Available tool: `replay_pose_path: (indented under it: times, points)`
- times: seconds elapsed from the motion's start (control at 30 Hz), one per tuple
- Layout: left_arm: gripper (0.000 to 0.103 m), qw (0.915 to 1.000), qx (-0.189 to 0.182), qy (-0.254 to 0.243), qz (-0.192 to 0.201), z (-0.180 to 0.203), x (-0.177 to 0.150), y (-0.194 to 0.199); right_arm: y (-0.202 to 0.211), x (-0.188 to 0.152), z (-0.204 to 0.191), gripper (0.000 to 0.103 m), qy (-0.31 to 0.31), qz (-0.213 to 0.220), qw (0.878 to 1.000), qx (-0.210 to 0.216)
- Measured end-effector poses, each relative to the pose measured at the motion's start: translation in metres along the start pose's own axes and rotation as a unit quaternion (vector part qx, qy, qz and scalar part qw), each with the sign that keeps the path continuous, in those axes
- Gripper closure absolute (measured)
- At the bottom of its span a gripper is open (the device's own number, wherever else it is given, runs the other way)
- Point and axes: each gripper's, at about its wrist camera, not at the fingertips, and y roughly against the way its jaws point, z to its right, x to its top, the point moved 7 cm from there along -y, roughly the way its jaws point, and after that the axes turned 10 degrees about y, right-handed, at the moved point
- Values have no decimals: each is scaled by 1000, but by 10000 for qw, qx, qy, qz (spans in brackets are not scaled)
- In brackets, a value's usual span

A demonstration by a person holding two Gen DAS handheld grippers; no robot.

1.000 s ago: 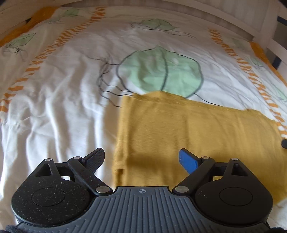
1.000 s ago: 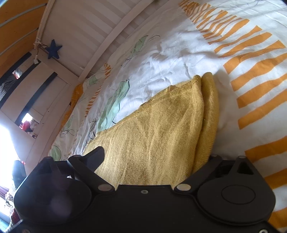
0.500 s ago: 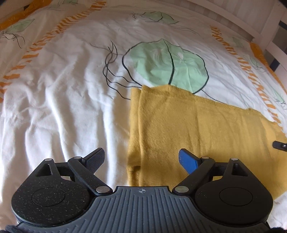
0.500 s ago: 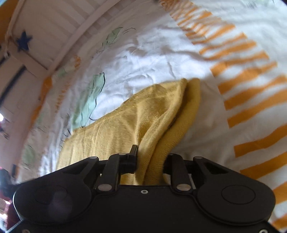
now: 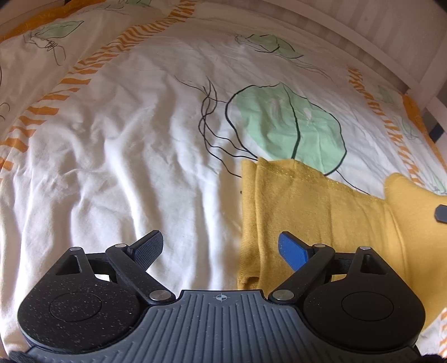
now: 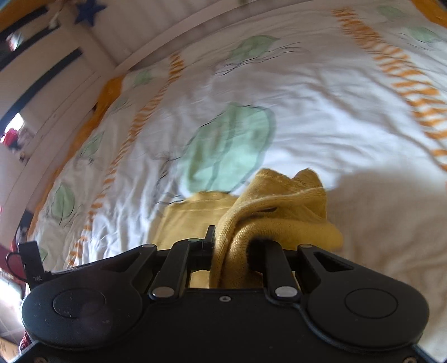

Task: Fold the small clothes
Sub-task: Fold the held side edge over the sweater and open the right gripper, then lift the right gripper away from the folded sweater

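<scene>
A mustard-yellow knit garment (image 5: 321,217) lies folded lengthwise on the bed. My left gripper (image 5: 220,248) hovers open above the sheet at its left end. Its blue-padded finger (image 5: 292,250) is over the cloth's edge and nothing is between the fingers. In the right wrist view my right gripper (image 6: 232,245) has the garment's other end (image 6: 279,201) bunched between its jaws, which are still closing, and holds it lifted off the bed. A tip of the right gripper (image 5: 441,212) shows at the left view's right edge, by the raised fold.
The bed cover (image 5: 125,153) is white with green leaf prints and orange dashed stripes, and wrinkled. A white slatted bed rail (image 5: 391,55) runs along the far side. A blue star (image 6: 89,12) hangs on the wall beyond.
My right gripper went from open to clamped on the garment's end and rose, pulling that end up and over. The left gripper slid left, so the garment sits further right in its view.
</scene>
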Motion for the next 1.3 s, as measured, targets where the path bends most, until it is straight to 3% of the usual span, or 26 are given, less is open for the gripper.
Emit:
replay_pose_path:
  times: [0.23, 0.5, 0.57, 0.73, 1.0, 1.13, 1.3]
  points:
    - [13, 9998, 24, 191, 16, -18, 5, 1, -62, -6, -58, 79, 343, -442, 9984, 19]
    - [13, 9983, -9, 572, 50, -39, 14, 5, -111, -31, -91, 78, 895, -891, 9910, -442]
    - [13, 9979, -10, 639, 51, -42, 15, 6, -116, -34, -96, 74, 1032, -947, 9886, -554]
    - [13, 9975, -54, 704, 82, -45, 18, 10, -121, -28, -110, 58, 1028, -917, 9897, -382]
    - [13, 9967, -40, 805, 109, -50, 19, 12, -98, 0, -136, 56, 784, -265, 9955, 465]
    - [13, 9972, -72, 738, 68, -46, 17, 10, -75, 4, -127, 54, 777, -30, 9961, 413]
    - [13, 9983, -173, 562, -11, -34, 12, 7, -56, -20, -113, 51, 1334, -86, 9910, -67]
